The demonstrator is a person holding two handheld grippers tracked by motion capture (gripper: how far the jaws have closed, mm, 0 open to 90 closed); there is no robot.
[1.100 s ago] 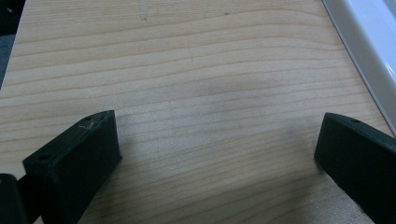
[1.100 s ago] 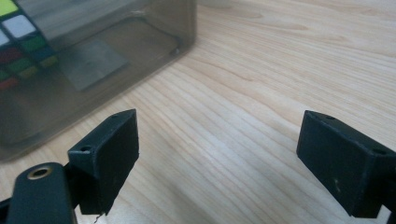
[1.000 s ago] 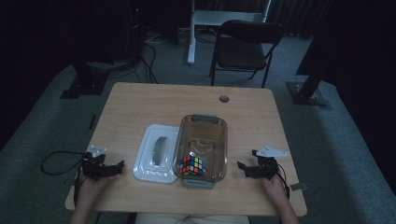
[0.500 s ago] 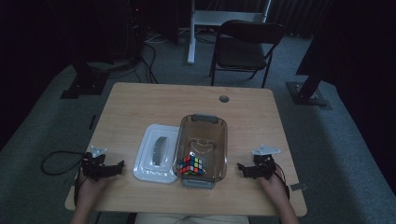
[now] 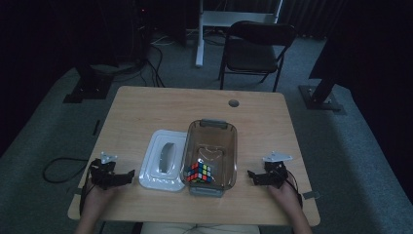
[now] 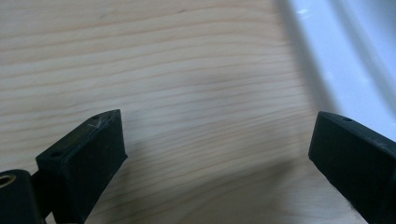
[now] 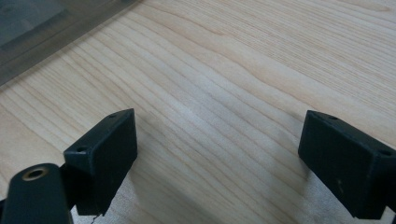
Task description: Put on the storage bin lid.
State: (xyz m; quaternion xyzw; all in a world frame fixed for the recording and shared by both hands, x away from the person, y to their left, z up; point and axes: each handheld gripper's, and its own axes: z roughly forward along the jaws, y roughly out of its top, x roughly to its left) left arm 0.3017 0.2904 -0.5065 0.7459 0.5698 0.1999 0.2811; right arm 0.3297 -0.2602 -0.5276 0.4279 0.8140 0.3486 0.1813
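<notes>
The puzzle cube [image 5: 199,172] lay inside the clear brown container [image 5: 210,127], at its near end, in the middle of the desk [image 5: 160,105]. The white lid [image 5: 163,161] lay flat just beside the container on its left, touching or nearly so. The left gripper [image 5: 127,174] rested near the lid's left edge, its jaws wide apart with only bare wood between them; they had just been easing in slightly, holding nothing. The right gripper [image 5: 250,174] sat near the container's right wall, jaws spread fully and empty.

The lid looked like stiff, light plastic, smooth and probably slippery, with a raised handle along its centre. I judged that handle the best hold, since the flat rim lay low against the desk and would be hard to get under. The container seemed rigid and light too, likely to slide when pressed, so its wall or end tab would want steadying while the lid was seated
</notes>
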